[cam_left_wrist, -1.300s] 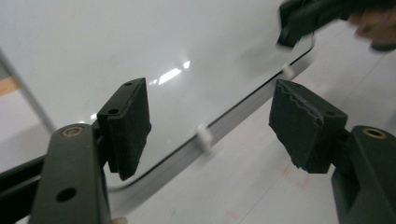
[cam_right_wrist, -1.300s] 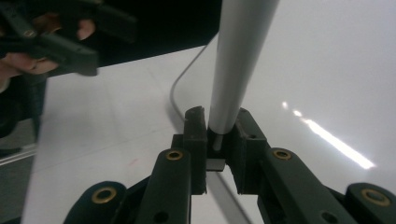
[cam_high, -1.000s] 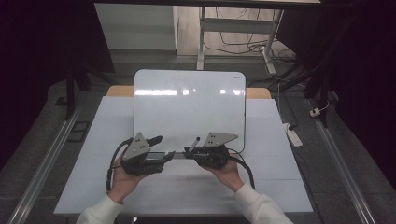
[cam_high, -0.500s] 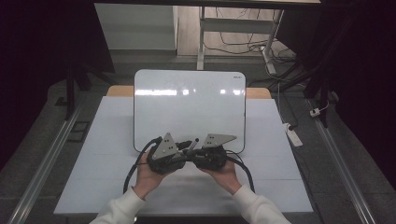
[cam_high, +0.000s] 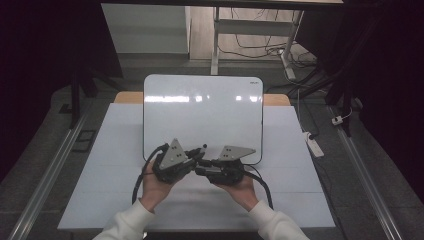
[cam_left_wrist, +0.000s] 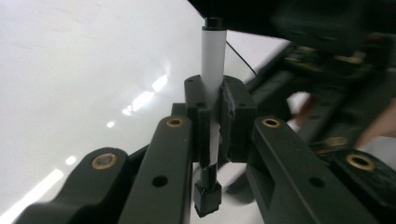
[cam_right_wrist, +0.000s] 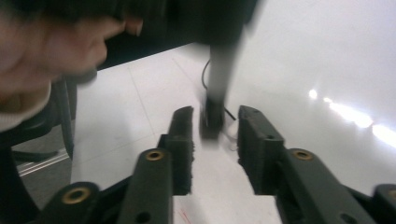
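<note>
We work over a white table (cam_high: 125, 200), where a glossy whiteboard (cam_high: 202, 115) lies flat at the centre, its near edge at 6 o'clock just beyond our hands.

The thing in hand is a marker pen (cam_left_wrist: 212, 74), with a white barrel and black ends. We judge it light, stiff and smooth, likely slippery on the plastic, so the middle of the barrel is the best place to pinch it, clear of the cap and tip. From above it shows as a small dark stub (cam_high: 200, 149) between the two tools, over the board's near edge.

The left gripper (cam_left_wrist: 214, 122) is clamped on the barrel, its pads pressed to either side, with the pen running from 12 to 6 o'clock. The right gripper (cam_right_wrist: 215, 122) has its jaws parted to a narrow gap; the pen's dark end (cam_right_wrist: 214, 114) stands between them, and the pads seem clear of it.

Against the frame a second ago, the left hand has come in from 9 o'clock towards the right. The left jaws have just been closing onto the pen, and the right jaws have just been opening off it.
</note>
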